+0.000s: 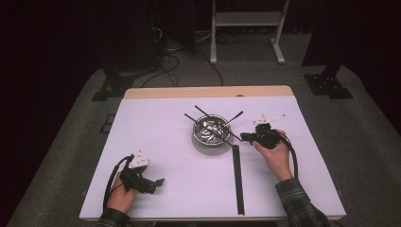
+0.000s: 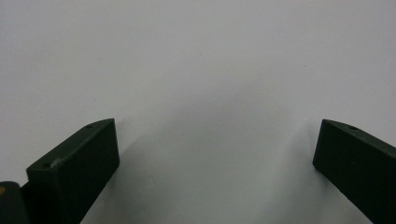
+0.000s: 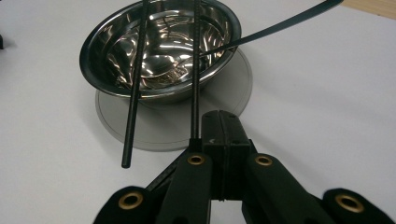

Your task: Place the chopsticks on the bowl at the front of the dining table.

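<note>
Here, chopstick point(image 3: 194, 70) between shut fingers point(image 3: 212, 135).

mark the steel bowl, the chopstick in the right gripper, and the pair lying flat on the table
steel bowl point(image 3: 100, 44), right gripper view, on its near-left rim.
held chopstick point(image 3: 195, 84), right gripper view, mid-shaft above the shut jaws.
flat chopstick pair point(image 1: 238, 178), high view, middle of the pair.

The high view looks forward and down on the whole white table point(image 1: 165, 189) from above the person's side. The left gripper view faces bare tabletop point(image 2: 196, 70) at close range. The right gripper view looks low along its jaws at the steel bowl point(image 3: 159, 51), nearby. The bowl point(image 1: 211, 132) is shared with the high view.
</note>
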Available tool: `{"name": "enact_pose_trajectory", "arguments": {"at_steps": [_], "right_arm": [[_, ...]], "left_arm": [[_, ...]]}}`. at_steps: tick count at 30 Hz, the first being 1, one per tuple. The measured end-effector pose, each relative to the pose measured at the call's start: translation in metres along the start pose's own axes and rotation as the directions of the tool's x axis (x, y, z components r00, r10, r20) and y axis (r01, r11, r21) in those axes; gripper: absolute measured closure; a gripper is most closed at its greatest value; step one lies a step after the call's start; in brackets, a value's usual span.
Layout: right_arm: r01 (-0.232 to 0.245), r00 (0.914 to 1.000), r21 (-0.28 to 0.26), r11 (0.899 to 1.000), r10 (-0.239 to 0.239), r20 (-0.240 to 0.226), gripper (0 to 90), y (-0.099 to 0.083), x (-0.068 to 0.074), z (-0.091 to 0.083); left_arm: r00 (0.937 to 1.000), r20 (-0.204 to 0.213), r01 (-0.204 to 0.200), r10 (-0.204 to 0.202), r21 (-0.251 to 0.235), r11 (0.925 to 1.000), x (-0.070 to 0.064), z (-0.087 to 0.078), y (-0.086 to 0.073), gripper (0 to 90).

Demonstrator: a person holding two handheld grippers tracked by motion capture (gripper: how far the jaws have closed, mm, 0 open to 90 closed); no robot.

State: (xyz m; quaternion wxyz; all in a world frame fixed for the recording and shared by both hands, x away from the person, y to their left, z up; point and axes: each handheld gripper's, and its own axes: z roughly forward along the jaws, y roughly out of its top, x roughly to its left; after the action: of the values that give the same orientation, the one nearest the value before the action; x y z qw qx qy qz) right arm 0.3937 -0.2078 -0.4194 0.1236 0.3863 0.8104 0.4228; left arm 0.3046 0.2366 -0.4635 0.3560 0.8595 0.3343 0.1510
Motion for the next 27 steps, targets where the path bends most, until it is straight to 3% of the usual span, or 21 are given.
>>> {"name": "enact_pose_trajectory", "arguments": {"at_steps": [27], "right_arm": [[0.07, 0.9934, 0.041, 0.997, -0.066, -0.094, 89.6, -0.004, 0.029, 0.01]], "left_arm": [[1.0, 0.001, 0.0, 0.0, 0.001, 1.0, 0.0, 0.0, 0.0, 0.0]]}}
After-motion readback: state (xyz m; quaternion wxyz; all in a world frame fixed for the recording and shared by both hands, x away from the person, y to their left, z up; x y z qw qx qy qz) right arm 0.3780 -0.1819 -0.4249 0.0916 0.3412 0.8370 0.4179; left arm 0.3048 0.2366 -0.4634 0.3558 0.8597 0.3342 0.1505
